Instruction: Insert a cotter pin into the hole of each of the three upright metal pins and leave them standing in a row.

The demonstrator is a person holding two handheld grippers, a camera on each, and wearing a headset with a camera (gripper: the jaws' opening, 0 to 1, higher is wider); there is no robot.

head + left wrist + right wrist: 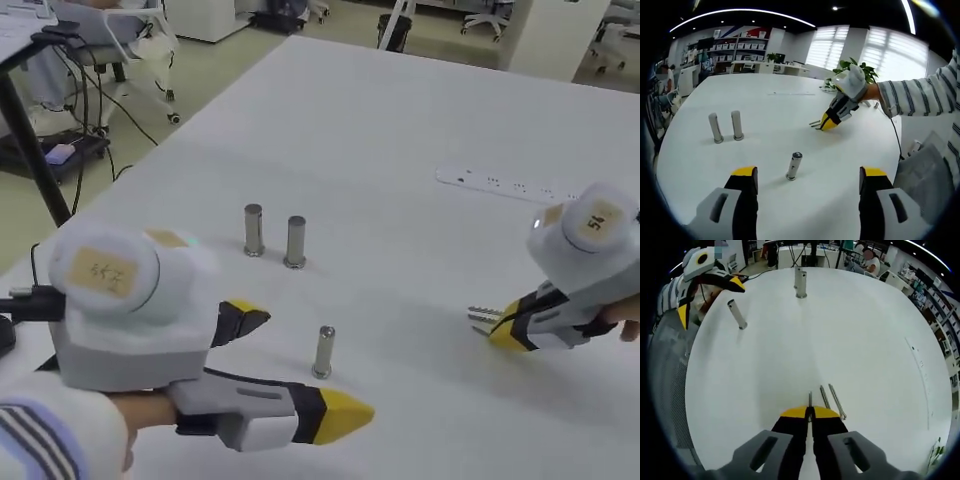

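The left gripper (808, 172) gapes wide, with the nearest metal pin (794, 166) upright just ahead between its tips. Two more metal pins (716, 128) (737, 125) stand beyond, off to their left. The right gripper (809, 412) is clamped on one cotter pin (810, 399), and two spare cotter pins (825, 396) (837, 401) lie just right of its tips on the table (400, 150).

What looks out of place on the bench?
Nothing is spilled, toppled or damaged. Only the layout is off: the rear pair of metal pins stands side by side, while the third pin stands alone in front, so they form no row.
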